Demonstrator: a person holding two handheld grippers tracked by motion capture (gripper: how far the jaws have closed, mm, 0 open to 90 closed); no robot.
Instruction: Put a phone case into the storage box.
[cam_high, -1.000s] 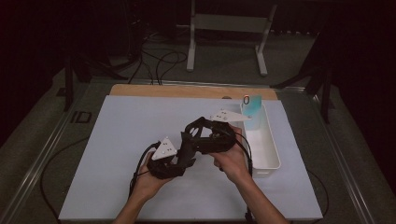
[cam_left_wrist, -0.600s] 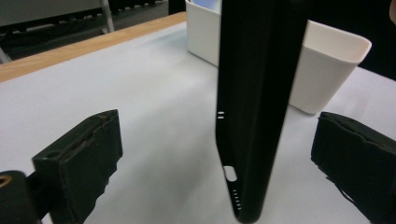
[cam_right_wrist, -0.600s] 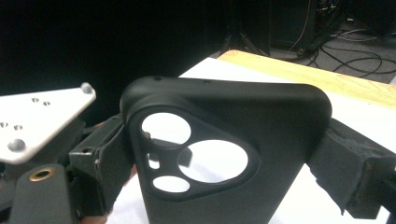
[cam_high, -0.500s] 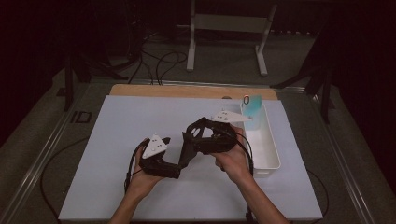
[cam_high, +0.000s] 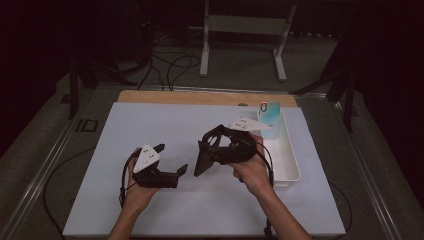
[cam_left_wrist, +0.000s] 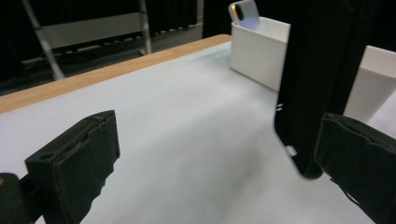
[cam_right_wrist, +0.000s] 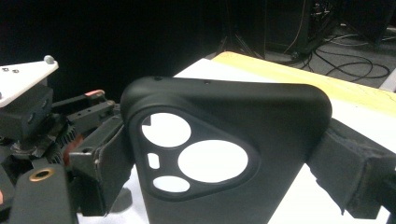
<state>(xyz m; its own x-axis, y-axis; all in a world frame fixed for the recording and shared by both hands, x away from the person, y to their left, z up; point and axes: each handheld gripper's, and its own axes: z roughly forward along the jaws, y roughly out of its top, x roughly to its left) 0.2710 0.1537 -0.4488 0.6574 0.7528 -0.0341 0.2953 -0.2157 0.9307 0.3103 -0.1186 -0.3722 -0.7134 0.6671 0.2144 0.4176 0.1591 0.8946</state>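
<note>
Above white mat, right claw (cam_high: 200, 159) clamps phone case (cam_high: 205, 159) (left claw (cam_high: 172, 160) agape).

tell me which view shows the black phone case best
The right gripper view: the black phone case is close up, its camera cutouts plain, held between the right hand-held gripper jaws. The high view shows it small and dark; the left gripper view shows one dark edge.

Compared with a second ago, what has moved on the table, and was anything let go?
The left tool let go of the black phone case: its jaws have just been opening, and it drew away toward the left of the high view, nothing between them. The right tool kept its grip on the case, unmoved. The white bin stayed put.
</note>
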